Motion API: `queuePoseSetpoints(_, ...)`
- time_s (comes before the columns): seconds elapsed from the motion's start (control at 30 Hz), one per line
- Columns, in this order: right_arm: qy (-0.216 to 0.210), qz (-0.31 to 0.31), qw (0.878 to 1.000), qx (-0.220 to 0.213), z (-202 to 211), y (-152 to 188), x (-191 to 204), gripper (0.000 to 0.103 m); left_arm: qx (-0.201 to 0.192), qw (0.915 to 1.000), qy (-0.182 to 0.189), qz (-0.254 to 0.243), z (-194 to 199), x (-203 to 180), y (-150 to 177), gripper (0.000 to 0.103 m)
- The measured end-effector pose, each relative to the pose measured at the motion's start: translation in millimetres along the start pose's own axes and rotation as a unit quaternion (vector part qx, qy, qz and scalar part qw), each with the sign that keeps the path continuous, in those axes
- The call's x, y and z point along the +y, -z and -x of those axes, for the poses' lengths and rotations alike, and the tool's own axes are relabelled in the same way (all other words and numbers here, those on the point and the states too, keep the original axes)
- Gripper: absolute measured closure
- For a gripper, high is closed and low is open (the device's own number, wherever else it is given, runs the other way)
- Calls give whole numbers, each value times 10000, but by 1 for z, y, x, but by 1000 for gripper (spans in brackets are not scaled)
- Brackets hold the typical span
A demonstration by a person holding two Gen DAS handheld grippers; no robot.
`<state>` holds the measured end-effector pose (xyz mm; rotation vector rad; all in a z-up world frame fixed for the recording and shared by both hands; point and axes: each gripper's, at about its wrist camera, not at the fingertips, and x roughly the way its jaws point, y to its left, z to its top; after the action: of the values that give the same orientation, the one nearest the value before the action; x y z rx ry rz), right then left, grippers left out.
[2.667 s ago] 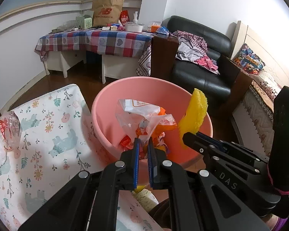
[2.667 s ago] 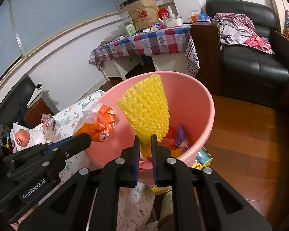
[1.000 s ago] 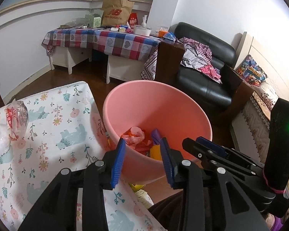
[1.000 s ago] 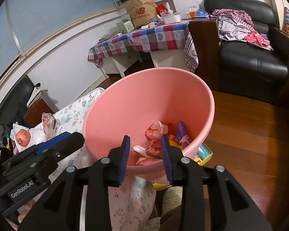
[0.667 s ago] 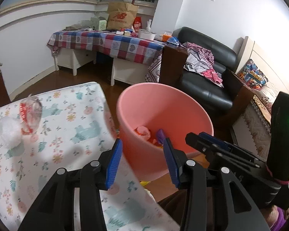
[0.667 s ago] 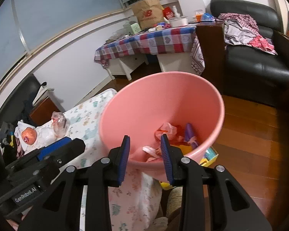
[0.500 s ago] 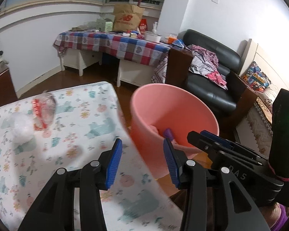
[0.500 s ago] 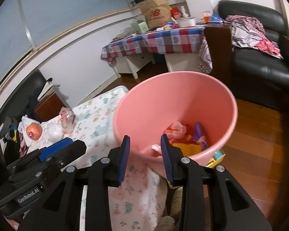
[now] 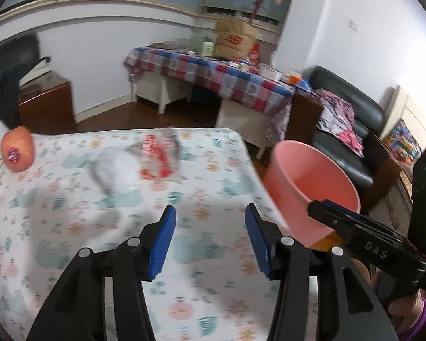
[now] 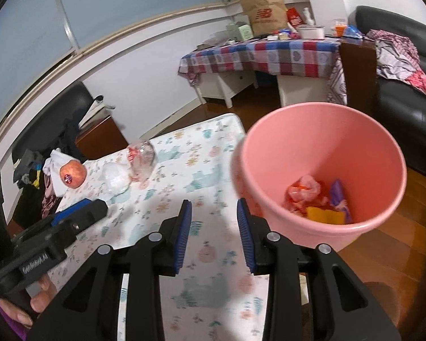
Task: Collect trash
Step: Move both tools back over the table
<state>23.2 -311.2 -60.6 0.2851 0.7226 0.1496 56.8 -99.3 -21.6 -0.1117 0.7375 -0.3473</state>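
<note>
Both empty — left gripper point(image 9: 210, 236) jaws just opening wide, right gripper point(image 10: 214, 228) apart, over the printed table point(image 9: 71, 227); remaining plastic wrappers point(image 10: 140, 160) near far edge, pink bin point(image 10: 321, 170) beside right edge, probably for easy dropping.

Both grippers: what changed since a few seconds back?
Both let go: the yellow foam net and the orange-and-clear bag now lie in the pink bin. Left gripper and right gripper, jaws empty, swung toward the table wrappers; left jaws have just been opening. Wrappers unmoved.
</note>
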Motion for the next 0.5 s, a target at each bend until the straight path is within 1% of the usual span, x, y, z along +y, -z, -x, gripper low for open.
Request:
queuePoseSetpoints(0.27,-184,155,9994,234,-20,2,28,69,-72,9978,-448,491,2,69,-14,52)
queuePoseSetpoints(0.33,-204,202,9991,314,-27,3,34,69,-93,9968,-536,580,-1,83,-19,50)
queuePoseSetpoints(0.5,-269,309,9980,477,-41,2,45,69,18,9945,-539,895,-22,113,-29,49)
